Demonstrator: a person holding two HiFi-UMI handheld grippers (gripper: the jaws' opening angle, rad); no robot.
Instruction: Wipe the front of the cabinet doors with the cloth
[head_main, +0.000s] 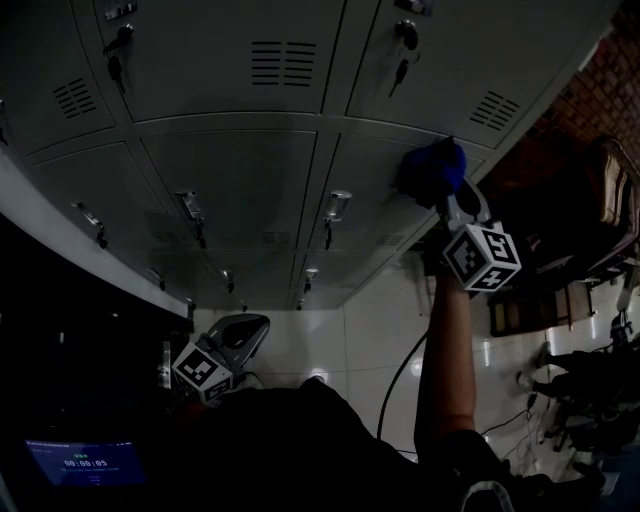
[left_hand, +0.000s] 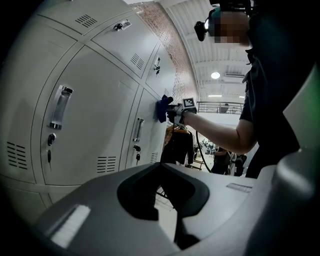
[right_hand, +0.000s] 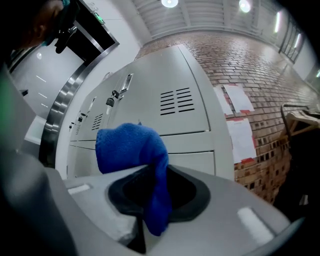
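Note:
Grey metal cabinet doors (head_main: 240, 180) with handles, vents and keyed locks fill the upper head view. My right gripper (head_main: 445, 195) is raised against a door on the right and is shut on a blue cloth (head_main: 432, 168), which is bunched against the door face. In the right gripper view the cloth (right_hand: 131, 147) hangs out of the closed jaws of the right gripper (right_hand: 150, 172), with the cabinet doors (right_hand: 165, 100) just beyond. My left gripper (head_main: 240, 335) hangs low at the left, shut and holding nothing. Its own view shows the left gripper (left_hand: 161, 172), the doors (left_hand: 95, 115) and the far-off cloth (left_hand: 162, 107).
A brick wall (right_hand: 260, 75) with papers (right_hand: 239, 97) pinned on it borders the cabinets on the right. Dark clothing (left_hand: 177, 142) hangs beyond the last door. A cable (head_main: 395, 385) trails over the glossy floor. People (head_main: 580, 370) stand far right. A small screen (head_main: 85, 462) glows lower left.

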